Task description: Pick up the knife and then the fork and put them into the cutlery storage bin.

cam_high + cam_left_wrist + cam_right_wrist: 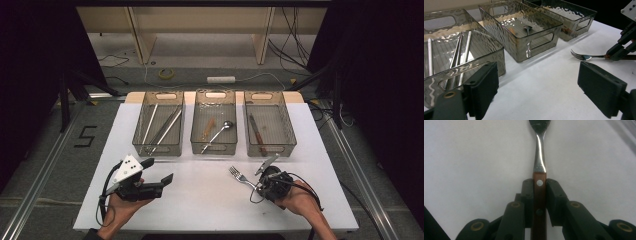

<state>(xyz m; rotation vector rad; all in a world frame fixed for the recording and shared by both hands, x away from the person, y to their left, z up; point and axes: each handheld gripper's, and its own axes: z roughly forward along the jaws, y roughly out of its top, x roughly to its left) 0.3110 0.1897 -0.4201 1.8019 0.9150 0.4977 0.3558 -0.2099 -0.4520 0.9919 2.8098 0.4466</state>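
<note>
Right gripper (264,176): nearest on the right side of the table; its jaws are clamped flat on the wooden handle, which runs straight up between the pads (554,195) in the right gripper view, a grip that keeps the piece from rolling.
Fork (239,176): held by that handle with the prongs pointing away from the hand and leftward, low over the white table (200,200); whether the tips touch the surface I cannot tell.
Left gripper (159,170): near the left front edge, jaws wide apart with nothing between them, lying level and aimed toward the fork, likely waiting in reserve.
Left bin (159,150): holds long metal sticks (167,127) lying lengthwise, so like goes with like.
Middle bin (214,149): holds a spoon (220,131) beside a small brownish piece, too blurred to name.
Right bin (271,150): holds a knife (256,131) with a wooden handle; it stands just beyond the fork.
Judgement: this looks like sorting cutlery by kind, and the handle grip leaves the prong end free to go in first.
</note>
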